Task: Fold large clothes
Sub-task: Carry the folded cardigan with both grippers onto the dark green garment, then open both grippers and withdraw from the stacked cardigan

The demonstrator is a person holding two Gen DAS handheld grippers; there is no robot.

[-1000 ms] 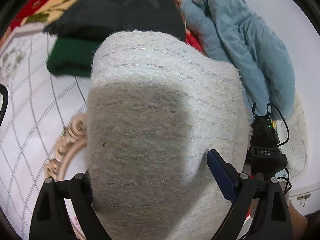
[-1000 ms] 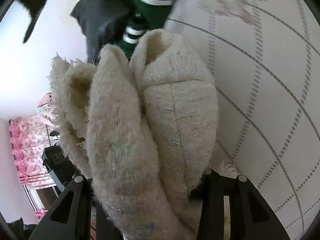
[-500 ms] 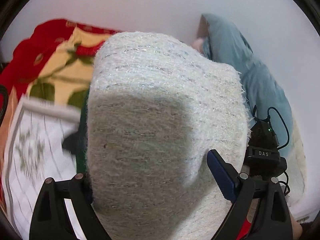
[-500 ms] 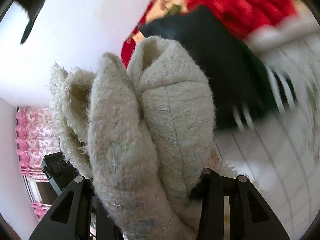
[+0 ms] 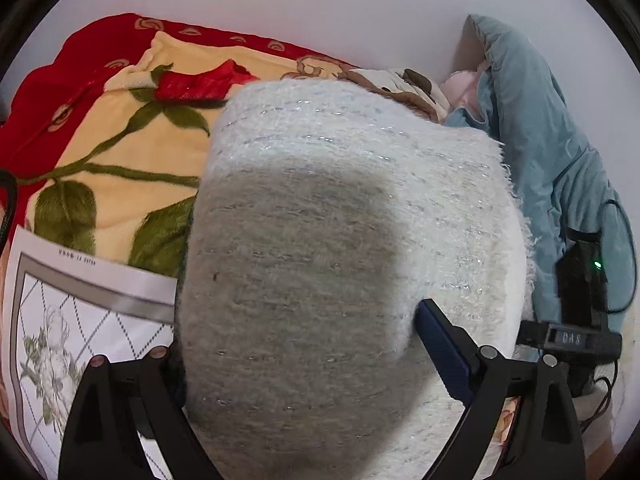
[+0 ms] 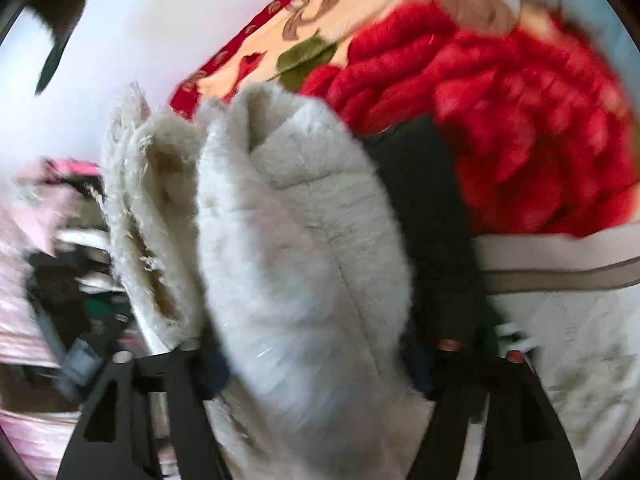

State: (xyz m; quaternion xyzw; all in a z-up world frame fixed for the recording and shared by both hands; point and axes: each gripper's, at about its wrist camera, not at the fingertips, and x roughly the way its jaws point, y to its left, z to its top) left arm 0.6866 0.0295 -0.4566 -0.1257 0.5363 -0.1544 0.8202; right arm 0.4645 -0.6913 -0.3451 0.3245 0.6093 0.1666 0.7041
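Holding the thick cream fuzzy knitted garment (image 5: pixel 352 248) bunched in several layers, both the left gripper (image 5: pixel 296 360) and the right gripper (image 6: pixel 316 344) are clamping on it above the bed. Folding seems partly done; laying down is remaining. The red-and-cream rose blanket (image 5: pixel 120 128) and blue jacket (image 5: pixel 552 140) are crowding the far edge, while the white quilted sheet (image 5: pixel 60 320) is offering room.
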